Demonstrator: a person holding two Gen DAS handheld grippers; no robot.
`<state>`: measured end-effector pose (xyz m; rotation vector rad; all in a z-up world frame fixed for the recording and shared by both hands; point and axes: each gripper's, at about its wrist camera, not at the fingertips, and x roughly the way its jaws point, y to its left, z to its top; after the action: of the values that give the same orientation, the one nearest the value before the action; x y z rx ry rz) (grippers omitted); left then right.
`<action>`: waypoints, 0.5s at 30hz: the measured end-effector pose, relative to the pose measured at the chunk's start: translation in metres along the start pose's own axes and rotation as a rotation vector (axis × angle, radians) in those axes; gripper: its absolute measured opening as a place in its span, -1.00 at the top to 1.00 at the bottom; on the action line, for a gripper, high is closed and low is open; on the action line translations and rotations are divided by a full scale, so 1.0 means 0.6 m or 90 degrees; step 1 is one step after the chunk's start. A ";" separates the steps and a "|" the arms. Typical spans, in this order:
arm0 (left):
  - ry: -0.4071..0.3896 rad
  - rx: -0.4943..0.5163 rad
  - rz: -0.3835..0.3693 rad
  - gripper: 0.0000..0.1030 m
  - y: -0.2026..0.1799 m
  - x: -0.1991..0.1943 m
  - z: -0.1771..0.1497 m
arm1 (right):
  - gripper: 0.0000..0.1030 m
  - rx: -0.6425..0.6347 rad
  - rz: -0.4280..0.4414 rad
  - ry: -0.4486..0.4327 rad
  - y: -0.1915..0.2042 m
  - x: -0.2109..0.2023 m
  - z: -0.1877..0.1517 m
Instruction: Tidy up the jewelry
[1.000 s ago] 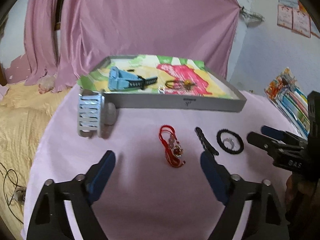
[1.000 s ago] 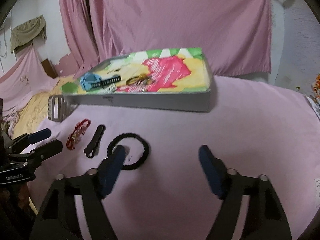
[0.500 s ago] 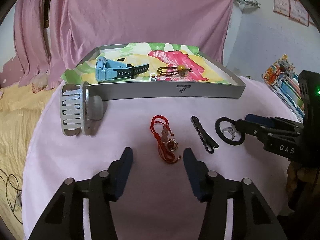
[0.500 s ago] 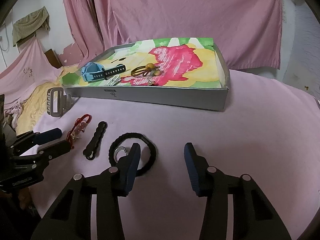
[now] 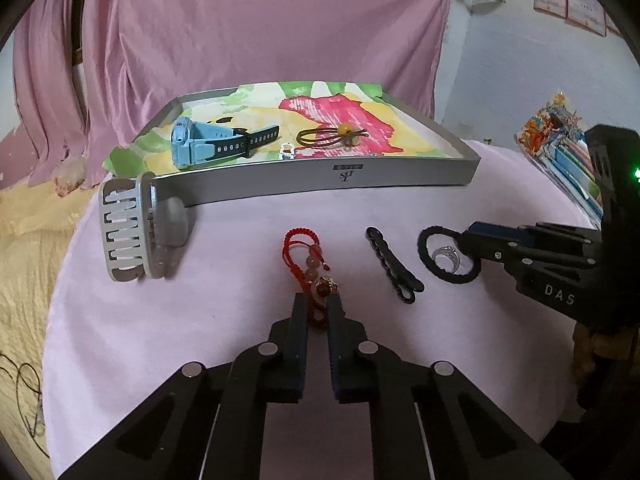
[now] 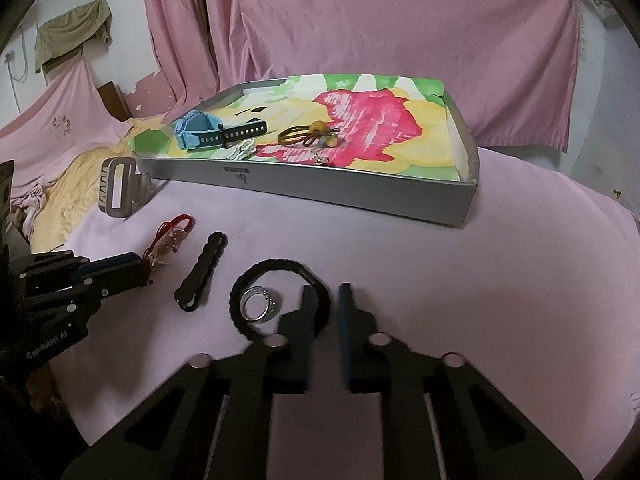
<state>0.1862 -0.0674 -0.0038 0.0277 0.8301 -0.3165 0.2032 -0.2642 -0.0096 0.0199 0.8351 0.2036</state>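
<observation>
On the pink-draped tabletop [image 6: 460, 280] the shallow grey tray [image 5: 400, 174] already holds a blue watch [image 5: 196, 144], a brown hair tie [image 5: 332, 136] and a small silver piece [image 5: 287, 154] — four items remain outside. Left claw [image 5: 319, 300] is nearly together, pinching the red cord bracelet [image 5: 310, 264]. Right claw [image 6: 326, 300] is narrowly apart, straddling the black hair band's [image 6: 276, 266] rim — whether it grips, I cannot tell; a silver ring [image 6: 258, 304] lies inside, a black clip [image 6: 202, 272] beside.

A pink-covered worktop [image 5: 224, 288] carries a grey tray [image 5: 400, 176] (paper-lined), a silver clip [image 5: 128, 236], a red bracelet [image 5: 308, 256], a black hair clip [image 5: 392, 266] and a black hair tie [image 5: 448, 276] encircling a ring [image 5: 445, 255].
</observation>
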 end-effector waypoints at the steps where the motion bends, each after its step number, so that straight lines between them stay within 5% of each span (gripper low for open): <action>1: -0.002 -0.006 -0.003 0.87 0.002 -0.001 -0.001 | 0.89 0.001 0.003 0.000 -0.001 0.000 0.000; 15: -0.058 -0.039 0.003 0.99 0.018 -0.033 -0.001 | 0.91 0.025 0.055 -0.072 -0.010 -0.031 0.020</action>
<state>0.1760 -0.0520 0.0092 -0.0416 0.7484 -0.2854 0.2012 -0.2727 0.0115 0.1035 0.7263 0.2652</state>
